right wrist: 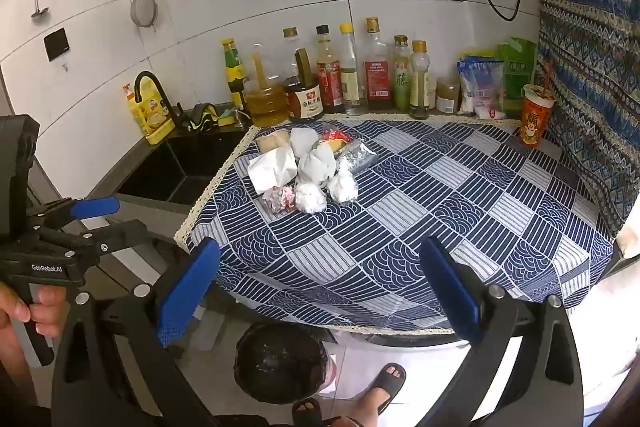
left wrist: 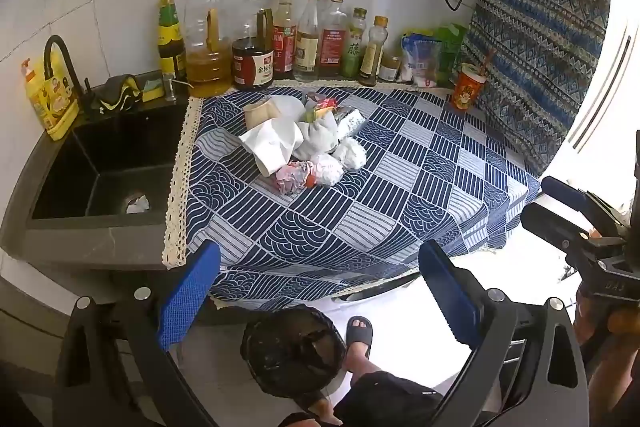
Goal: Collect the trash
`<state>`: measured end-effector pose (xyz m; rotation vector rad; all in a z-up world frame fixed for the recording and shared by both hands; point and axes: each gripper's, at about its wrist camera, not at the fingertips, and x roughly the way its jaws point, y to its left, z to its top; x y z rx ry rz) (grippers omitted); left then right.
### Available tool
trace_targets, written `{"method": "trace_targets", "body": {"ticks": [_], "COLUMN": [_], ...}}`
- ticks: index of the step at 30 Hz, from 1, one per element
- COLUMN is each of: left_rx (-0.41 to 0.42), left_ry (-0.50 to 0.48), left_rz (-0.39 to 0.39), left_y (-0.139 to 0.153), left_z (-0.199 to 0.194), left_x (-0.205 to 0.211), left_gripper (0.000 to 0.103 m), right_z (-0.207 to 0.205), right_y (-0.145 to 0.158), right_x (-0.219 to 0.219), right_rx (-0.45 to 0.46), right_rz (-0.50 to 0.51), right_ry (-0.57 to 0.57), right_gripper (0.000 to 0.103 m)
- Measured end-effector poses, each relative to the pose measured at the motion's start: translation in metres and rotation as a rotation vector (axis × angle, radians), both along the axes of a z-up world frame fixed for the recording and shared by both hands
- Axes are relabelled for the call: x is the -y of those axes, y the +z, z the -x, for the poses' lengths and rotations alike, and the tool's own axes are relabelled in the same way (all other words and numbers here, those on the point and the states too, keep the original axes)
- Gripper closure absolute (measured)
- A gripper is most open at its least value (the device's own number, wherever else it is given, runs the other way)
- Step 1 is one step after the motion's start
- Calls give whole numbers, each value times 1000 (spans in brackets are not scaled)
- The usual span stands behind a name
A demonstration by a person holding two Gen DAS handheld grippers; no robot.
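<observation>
A pile of trash (left wrist: 304,143) (right wrist: 308,171) lies on the blue patterned tablecloth (left wrist: 360,211) (right wrist: 400,227): crumpled white paper, tissue balls, a silver foil wrapper (right wrist: 358,157) and a brown paper cup (left wrist: 260,113). On the floor below the counter's front edge stands a black bin (left wrist: 292,351) (right wrist: 280,363) lined with a dark bag. My left gripper (left wrist: 320,291) hangs open above the counter edge, well short of the pile, with nothing between its fingers. My right gripper (right wrist: 320,287) is open and empty too, level with the left one, each held by a hand.
A row of sauce and oil bottles (left wrist: 280,39) lines the back wall. A black sink (left wrist: 104,171) with a yellow soap bottle (left wrist: 52,99) lies to the left. An orange cup (right wrist: 534,115) stands by the patterned hanging cloth (right wrist: 584,67). A person's sandalled feet (left wrist: 358,339) are beside the bin.
</observation>
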<state>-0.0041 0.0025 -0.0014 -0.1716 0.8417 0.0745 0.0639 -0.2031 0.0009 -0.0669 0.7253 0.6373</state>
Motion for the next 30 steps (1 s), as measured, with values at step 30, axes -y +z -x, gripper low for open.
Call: {"method": "trace_targets", "body": {"ticks": [30], "left_rx": [8], "left_ry": [-12], "left_rz": [4], "left_y": [1], "left_z": [4], "left_x": [-11], "left_gripper": [7], "right_z": [5], "right_y": [-1], "right_x": [-6], "right_rx": [0], "right_rz": [-4], "right_ry": [-13], "right_gripper": [4]}}
